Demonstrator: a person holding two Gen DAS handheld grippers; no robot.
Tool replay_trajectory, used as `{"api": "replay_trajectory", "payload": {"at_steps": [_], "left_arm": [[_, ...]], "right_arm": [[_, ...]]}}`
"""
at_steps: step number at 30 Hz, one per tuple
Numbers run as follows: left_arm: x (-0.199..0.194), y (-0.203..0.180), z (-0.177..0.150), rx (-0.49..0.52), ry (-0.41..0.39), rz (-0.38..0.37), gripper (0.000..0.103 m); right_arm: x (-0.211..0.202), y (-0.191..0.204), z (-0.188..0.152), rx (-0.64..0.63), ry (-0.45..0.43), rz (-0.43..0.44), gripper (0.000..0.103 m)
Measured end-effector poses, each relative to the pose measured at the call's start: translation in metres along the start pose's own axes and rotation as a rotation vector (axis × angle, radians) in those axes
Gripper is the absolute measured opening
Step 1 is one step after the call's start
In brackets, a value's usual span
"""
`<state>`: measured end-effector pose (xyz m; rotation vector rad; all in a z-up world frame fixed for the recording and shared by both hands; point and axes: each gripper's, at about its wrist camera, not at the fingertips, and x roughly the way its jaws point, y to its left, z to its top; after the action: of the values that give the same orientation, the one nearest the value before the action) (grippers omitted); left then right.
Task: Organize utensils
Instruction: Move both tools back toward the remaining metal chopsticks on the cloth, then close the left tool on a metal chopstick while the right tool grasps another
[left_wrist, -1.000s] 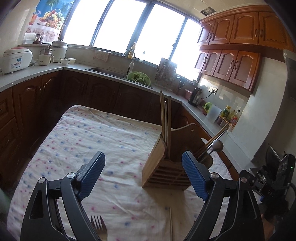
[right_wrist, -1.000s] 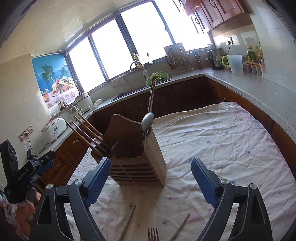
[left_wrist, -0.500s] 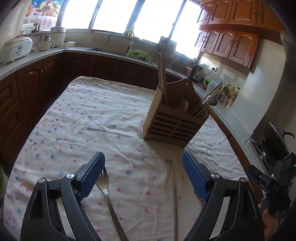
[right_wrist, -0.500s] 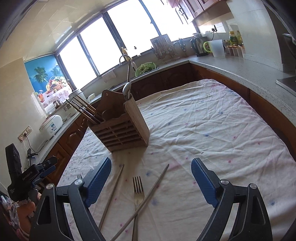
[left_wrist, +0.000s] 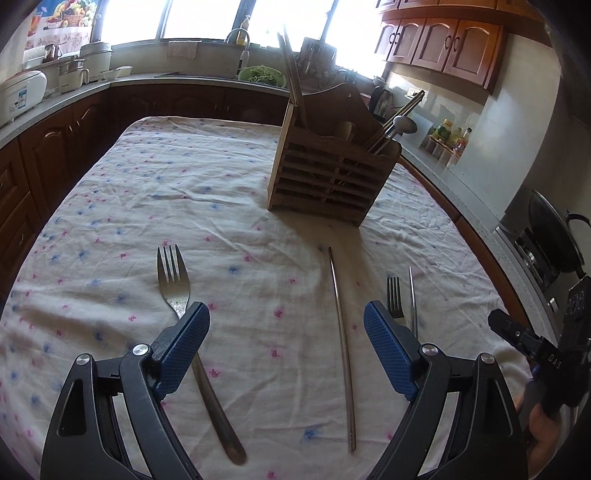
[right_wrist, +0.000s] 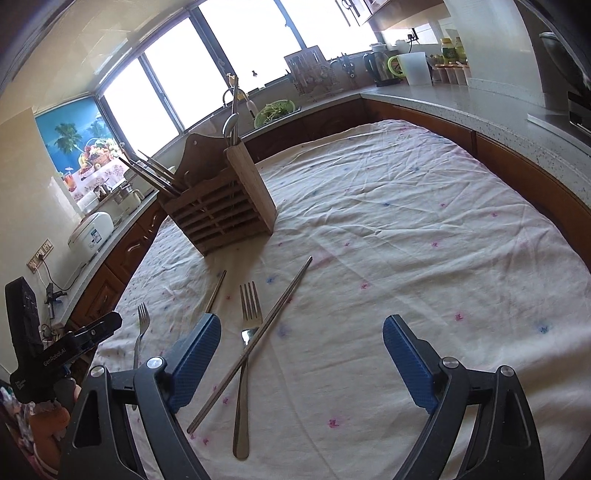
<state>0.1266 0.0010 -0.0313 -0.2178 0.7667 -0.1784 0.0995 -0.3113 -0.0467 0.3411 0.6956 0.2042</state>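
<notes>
Your table, spread with a flower-dotted cloth, carries the whole job, and the wooden utensil holder stands upright toward its far side, already part filled: chopsticks lean out of one end compartment, a spoon and more chopsticks rise from the other, so by the look of it a good share of the sorting is done. What is left lies loose on the cloth near you, well apart from the holder. In the left wrist view the left fork lies with its tines toward the holder, its neck passing under your left gripper's left finger, and a metal chopstick lies between the fingers. In the right wrist view the second fork is crossed by another metal chopstick lying over its neck, just beside the left finger of your right gripper. So four pieces, two forks and two chopsticks, appear still to be put away. Both of your grippers are spread wide and hold nothing; neither has closed on a piece yet. I judge you are at the start of the next pick, with the crossed pair the awkward one, since lifting either may drag the other.
</notes>
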Motion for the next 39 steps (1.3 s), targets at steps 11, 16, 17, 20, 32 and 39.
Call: {"api": "replay_trajectory", "payload": {"at_steps": [11,16,17,20,32,39], "left_arm": [[0.019,-0.009,0.006,0.042,0.049,-0.013,0.087],[0.034,-0.021,0.014,0.096,0.086,-0.031,0.080],[0.037,-0.024,0.016,0.109,0.097,-0.036,0.072],[0.051,-0.033,0.021,0.138,0.135,-0.056,0.050],[0.103,-0.055,0.039,0.203,0.255,-0.084,0.035],[0.135,-0.061,0.042,0.235,0.325,-0.078,0.030]], "right_arm": [[0.015,0.005,0.008,-0.020,0.019,-0.009,0.087],[0.029,0.005,0.016,-0.019,0.053,-0.025,0.067],[0.033,0.005,0.018,-0.016,0.064,-0.025,0.061],[0.044,0.006,0.023,-0.006,0.087,-0.015,0.053],[0.105,0.011,0.041,-0.023,0.208,-0.043,0.034],[0.127,0.013,0.047,-0.062,0.237,-0.080,0.027]]}}
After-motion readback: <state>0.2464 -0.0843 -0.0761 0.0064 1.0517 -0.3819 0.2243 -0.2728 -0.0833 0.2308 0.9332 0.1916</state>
